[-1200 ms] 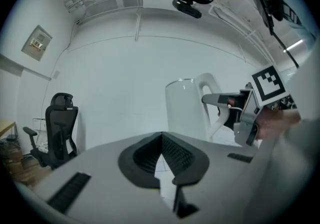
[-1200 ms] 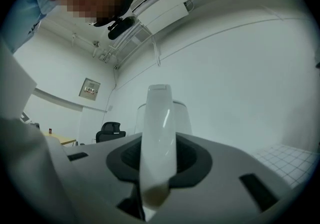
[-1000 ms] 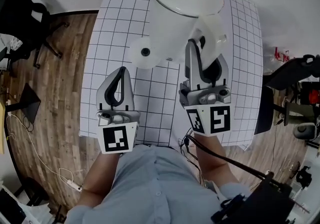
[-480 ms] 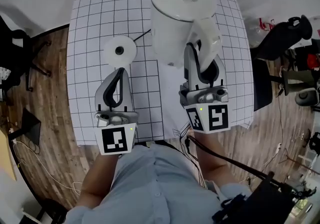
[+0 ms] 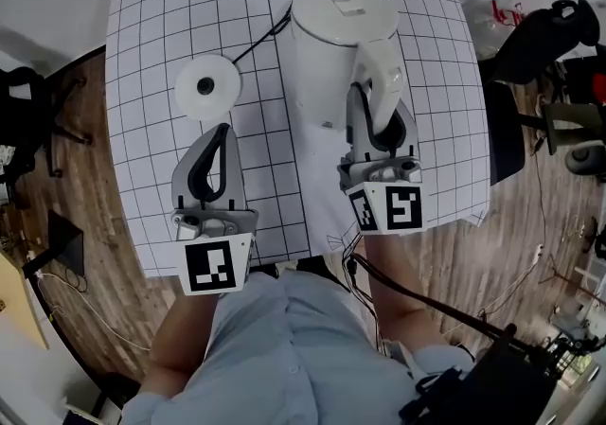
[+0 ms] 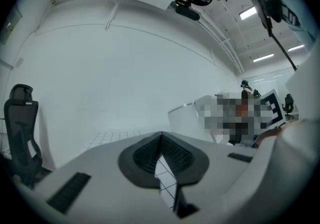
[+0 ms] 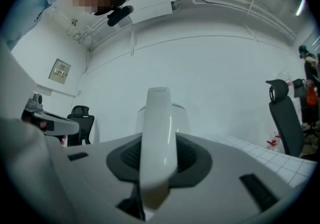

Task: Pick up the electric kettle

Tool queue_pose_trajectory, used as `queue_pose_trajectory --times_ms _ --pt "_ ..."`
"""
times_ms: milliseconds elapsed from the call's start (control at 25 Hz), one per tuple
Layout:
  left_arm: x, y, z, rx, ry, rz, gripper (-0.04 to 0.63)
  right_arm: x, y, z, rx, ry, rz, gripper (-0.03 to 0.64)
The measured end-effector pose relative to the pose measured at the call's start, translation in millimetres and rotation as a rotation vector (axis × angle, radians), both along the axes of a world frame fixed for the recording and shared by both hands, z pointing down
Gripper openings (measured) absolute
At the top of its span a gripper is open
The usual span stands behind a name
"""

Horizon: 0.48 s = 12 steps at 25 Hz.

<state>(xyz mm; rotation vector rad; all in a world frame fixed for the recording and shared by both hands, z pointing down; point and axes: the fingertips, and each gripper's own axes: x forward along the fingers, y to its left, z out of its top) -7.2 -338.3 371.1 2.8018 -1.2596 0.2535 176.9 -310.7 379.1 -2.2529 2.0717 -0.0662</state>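
**Ana:** White kettle [image 5: 327, 63], then. Where is it?

**Ben:** Over the far right part of the bench [image 5: 170, 16], which has a white sheet with a black grid on it. The kettle is upright with its lid [image 5: 346, 7] shut and its handle [image 5: 383, 73] turned toward the person.

**Ana:** And is it on its base?

**Ben:** No. The round white base [image 5: 206, 87] lies on the sheet to the kettle's left, near it but clear of it. A dark cord [image 5: 258, 40] runs from the base up toward the far edge, passing just beside the kettle. I can't tell from above whether the kettle's bottom touches the sheet.

**Ana:** What has hold of it?

**Ben:** The right hand-held gripper [image 5: 372, 111]. Its own view shows the handle standing upright between the two dark pads, which press on it from both sides. The kettle's body is just behind the handle.

**Ana:** And the other one?

**Ben:** The left hand-held gripper [image 5: 222, 134] is held over the near part of the sheet, below the base and well apart from the kettle. Its jaws are closed, the tips meet, and nothing is between them. Only the grid shows through the small gap lower down.

**Ana:** Anything around the bench?

**Ben:** A wooden floor [image 5: 85, 177] lies on both sides, and a black office chair [image 5: 544, 35] stands off to the right. The person's pale blue shirt [image 5: 284, 347] fills the bottom of the head view.
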Motion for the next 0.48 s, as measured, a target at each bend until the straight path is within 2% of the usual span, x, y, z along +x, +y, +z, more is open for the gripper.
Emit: queue_pose_trajectory --times_ms 200,480 --pt "0.7 -0.9 7.4 -0.006 -0.021 0.010 0.000 6.7 6.3 12.2 0.003 -0.005 0.021 0.095" --pt "6.9 6.7 7.4 -0.008 -0.021 0.036 0.000 -0.7 25.9 23.6 -0.008 0.012 -0.010 0.103"
